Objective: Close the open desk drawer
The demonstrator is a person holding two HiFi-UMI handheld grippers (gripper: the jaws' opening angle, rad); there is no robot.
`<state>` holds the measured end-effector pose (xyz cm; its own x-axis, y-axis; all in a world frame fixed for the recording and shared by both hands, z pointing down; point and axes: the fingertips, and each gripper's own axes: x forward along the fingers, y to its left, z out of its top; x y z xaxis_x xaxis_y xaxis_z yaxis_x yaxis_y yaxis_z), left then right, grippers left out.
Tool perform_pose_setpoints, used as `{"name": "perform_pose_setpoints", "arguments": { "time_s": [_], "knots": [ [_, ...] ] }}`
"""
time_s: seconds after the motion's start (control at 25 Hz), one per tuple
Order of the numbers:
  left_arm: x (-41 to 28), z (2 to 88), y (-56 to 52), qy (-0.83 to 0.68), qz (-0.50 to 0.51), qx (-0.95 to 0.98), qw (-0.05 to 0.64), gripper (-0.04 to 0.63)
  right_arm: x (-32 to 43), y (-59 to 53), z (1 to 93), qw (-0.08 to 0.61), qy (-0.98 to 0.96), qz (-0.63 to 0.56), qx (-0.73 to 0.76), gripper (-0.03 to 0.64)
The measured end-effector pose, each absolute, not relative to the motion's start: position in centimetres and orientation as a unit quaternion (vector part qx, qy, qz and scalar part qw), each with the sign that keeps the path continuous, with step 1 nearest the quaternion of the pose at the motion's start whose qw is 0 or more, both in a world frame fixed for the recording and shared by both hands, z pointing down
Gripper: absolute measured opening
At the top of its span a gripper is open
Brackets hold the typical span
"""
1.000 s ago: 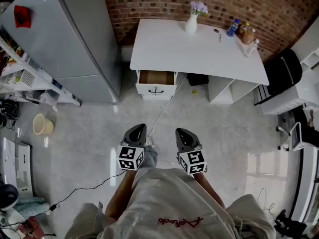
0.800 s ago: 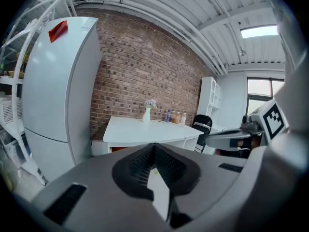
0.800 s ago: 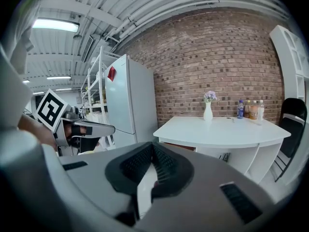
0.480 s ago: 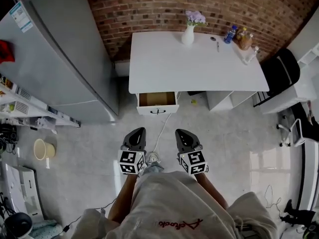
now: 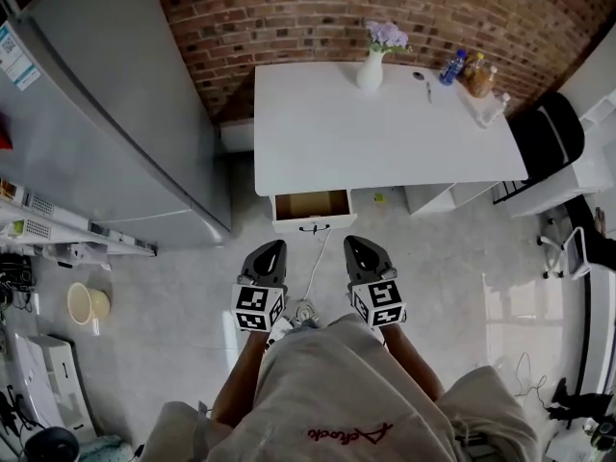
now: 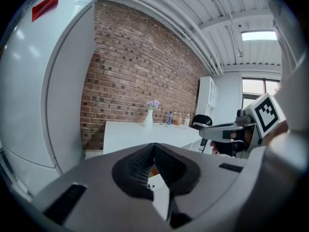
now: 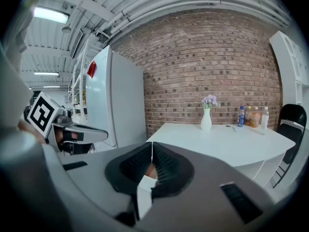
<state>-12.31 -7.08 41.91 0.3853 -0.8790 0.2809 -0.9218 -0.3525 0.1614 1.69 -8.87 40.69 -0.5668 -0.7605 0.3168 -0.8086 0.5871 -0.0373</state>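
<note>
Brick wall (image 5: 289, 8): it runs behind everything ahead of you, with the furniture set against it.
Fridge (image 5: 106, 114): a tall grey one stands to your left, just beside the desk's left end.
Floor (image 5: 173, 287): pale and glossy; you stand on it facing the desk.
Tabletop (image 5: 385, 133): a white slab in front of you, its far edge against the wall.
Chair (image 5: 549, 138): a black one sits off the tabletop's right end.
Drawer (image 5: 312, 207): your task's thing is pulled out from under the tabletop's left front edge. Its brown inside shows from above, and its white front with a dark handle (image 5: 314, 227) faces you. It lies ahead of both your claws and apart from them.
Left claw (image 5: 273, 246): you hold it out in front of you, pointed toward the drawer. Its jaws are pressed together with nothing between them.
Right claw (image 5: 354, 243): you hold it level with the left one. Its jaws are also pressed together on nothing.
Vase (image 5: 371, 70): white, with pale purple flowers, upright near the tabletop's back edge.
Bottles (image 5: 452, 67): a small cluster stands at the back right corner of the tabletop.
Cable (image 5: 316, 258): a thin white line runs across the floor from below the drawer toward your feet.
</note>
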Motion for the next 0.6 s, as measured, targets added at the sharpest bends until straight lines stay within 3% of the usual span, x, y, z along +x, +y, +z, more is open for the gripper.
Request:
{"name": "perform_pose_setpoints", "arguments": {
  "time_s": [0.6],
  "knots": [
    [-10.2,41.9,-9.1,-0.577,0.082,0.798,0.155,0.012,4.0,-13.0,41.7,0.134,-0.890,0.104,0.424,0.018]
  ]
}}
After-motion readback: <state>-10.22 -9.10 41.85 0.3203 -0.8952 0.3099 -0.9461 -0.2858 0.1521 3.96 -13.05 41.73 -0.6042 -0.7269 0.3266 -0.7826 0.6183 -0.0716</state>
